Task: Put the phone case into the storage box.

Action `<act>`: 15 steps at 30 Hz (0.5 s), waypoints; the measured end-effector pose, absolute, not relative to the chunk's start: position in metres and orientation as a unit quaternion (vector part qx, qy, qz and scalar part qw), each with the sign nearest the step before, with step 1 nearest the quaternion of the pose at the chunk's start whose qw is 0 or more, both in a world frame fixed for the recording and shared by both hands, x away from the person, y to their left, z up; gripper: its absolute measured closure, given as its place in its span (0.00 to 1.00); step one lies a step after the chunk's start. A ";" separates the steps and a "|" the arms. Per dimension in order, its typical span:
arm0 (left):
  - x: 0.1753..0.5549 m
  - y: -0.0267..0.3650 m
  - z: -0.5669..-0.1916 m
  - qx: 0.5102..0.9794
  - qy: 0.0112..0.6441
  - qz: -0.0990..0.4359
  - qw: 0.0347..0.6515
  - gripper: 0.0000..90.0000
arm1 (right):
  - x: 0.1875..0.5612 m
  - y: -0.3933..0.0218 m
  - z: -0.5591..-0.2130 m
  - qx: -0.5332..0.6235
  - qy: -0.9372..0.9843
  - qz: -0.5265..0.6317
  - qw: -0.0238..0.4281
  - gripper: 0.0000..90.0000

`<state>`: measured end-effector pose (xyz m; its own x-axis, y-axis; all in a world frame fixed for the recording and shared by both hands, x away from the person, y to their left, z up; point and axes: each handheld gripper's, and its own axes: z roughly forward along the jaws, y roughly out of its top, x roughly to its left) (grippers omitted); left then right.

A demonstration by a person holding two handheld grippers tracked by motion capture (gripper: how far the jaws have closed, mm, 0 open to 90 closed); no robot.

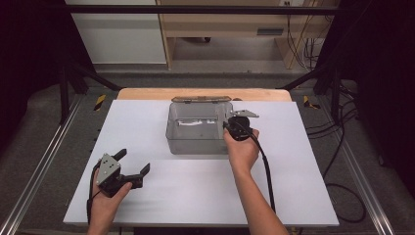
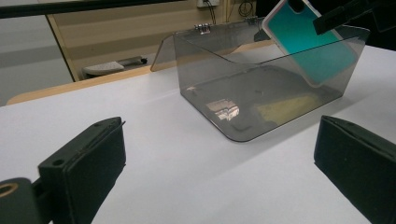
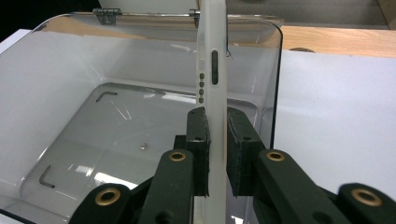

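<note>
A clear grey plastic box (image 1: 195, 144) stands at the middle back of the white table, its lid folded open behind it. My right gripper (image 1: 235, 128) is over the box's right side, shut on a phone case (image 3: 212, 70). Edge-on, the case shows a white rim with side buttons, upright between the pads over the box's inside (image 3: 70, 70). In the left gripper view the case (image 2: 308, 46) shows a teal face, tilted, with its lower part inside the box (image 2: 210, 79). My left gripper (image 1: 134, 161) rests near the front left, jaws wide open and nothing between them (image 2: 223, 154).
The white table top (image 1: 195, 191) has free room in front of the box and on both sides. A wooden strip (image 1: 147, 93) runs along its back edge. Metal frame rails flank the table, and cables (image 1: 342, 147) lie on the floor at the right.
</note>
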<state>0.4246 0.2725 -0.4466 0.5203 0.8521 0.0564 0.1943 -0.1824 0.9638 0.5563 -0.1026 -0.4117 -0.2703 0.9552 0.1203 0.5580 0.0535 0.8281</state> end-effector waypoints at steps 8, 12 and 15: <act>0.425 0.273 -0.447 0.700 0.374 0.317 0.520 0.03 | 0.557 -0.102 -0.412 0.553 0.684 0.410 0.242 0.90; 0.425 0.273 -0.447 0.700 0.374 0.317 0.520 0.03 | 0.557 -0.102 -0.413 0.553 0.684 0.410 0.241 0.90; 0.425 0.273 -0.447 0.700 0.374 0.317 0.520 0.03 | 0.557 -0.101 -0.413 0.553 0.685 0.409 0.241 0.90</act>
